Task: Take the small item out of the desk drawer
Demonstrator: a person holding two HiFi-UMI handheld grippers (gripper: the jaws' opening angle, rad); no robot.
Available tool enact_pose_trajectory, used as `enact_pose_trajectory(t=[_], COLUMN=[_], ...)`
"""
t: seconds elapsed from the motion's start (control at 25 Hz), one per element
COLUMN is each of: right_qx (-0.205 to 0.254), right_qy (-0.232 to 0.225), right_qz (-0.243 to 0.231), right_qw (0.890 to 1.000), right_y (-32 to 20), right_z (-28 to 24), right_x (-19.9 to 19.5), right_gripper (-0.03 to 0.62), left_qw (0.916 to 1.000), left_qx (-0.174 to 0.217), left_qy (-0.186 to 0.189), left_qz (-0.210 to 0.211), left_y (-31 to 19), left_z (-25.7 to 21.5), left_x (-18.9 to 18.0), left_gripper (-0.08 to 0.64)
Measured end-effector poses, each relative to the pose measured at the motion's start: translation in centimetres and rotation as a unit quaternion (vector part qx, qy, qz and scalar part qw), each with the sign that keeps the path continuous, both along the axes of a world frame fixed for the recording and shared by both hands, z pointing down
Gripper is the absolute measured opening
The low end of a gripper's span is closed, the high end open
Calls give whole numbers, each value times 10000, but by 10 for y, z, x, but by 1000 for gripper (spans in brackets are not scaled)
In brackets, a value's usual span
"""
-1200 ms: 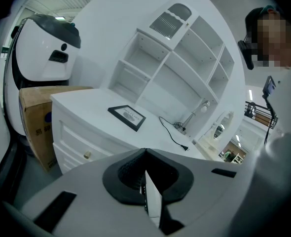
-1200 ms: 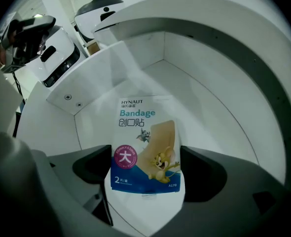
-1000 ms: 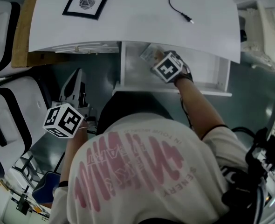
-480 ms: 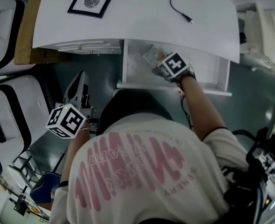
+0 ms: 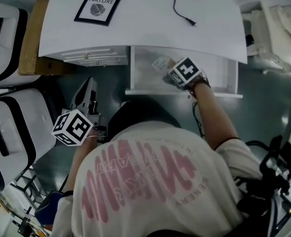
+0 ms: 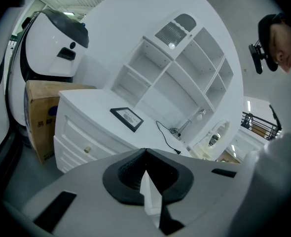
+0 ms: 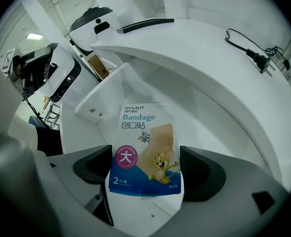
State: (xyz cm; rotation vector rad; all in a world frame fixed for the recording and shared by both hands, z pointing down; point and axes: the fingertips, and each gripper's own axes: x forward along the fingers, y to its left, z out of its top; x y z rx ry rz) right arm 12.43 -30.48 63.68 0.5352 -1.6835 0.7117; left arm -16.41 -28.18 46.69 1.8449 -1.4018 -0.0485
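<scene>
Desk (image 5: 145, 28) white; drawer (image 5: 134, 75) pulled open. Right tool (image 7: 145, 177) reaches into the drawer, jaws part-way apart and pressed against both side edges of the bandage packet (image 7: 144, 142) between them. Left tool (image 6: 150, 201): jaws together, empty, well apart from the packet.

In the head view, the jaws of the right gripper (image 5: 174, 69) are covered by its own marker cube (image 5: 186, 71). Only a corner of the bandage packet (image 5: 160, 62) is seen in the drawer (image 5: 140, 75), whose front is masked in part by the person's head (image 5: 135, 115). The cable (image 5: 179, 6) is cut off by the top edge, and the top line on the framed print (image 5: 100, 4) is too small to be read. In the left gripper view, the cardboard box (image 6: 41, 115) is partly hidden behind the desk (image 6: 86, 112), and its print cannot be made out.
</scene>
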Motion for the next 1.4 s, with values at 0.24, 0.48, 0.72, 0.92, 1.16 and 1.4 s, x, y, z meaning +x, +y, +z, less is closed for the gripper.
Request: enact_pose_trajectory(t=[0.24, 0.48, 0.72, 0.92, 1.16, 1.4], right_qx=[285, 523, 882, 1367, 2146, 2782], right_qy=[-58, -85, -41, -216, -488, -924], right_qz=[51, 148, 368, 830, 1461, 2026], right_qw=[9996, 9985, 9954, 9869, 9645, 9344], right_y=[2, 9, 14, 14, 12, 10], right_z=[-30, -56, -78, -103, -132, -163], right_x=[-6, -11, -9, -9, -12, -11], right_gripper=[448, 446, 446, 446, 448, 446], left_qw=[9997, 9988, 9970, 9952, 9921, 9884], left_qx=[214, 410, 637, 820, 1036, 1233], left_qy=[100, 202, 282, 324, 353, 392], left_qz=[57, 197, 346, 428, 618, 796], left_y=[-7, -7, -10, -10, -10, -11], left_z=[-14, -28, -40, -54, -68, -84], left_x=[-4, -1, -3, -5, -2, 5], left_gripper=[28, 28, 29, 28, 28, 28])
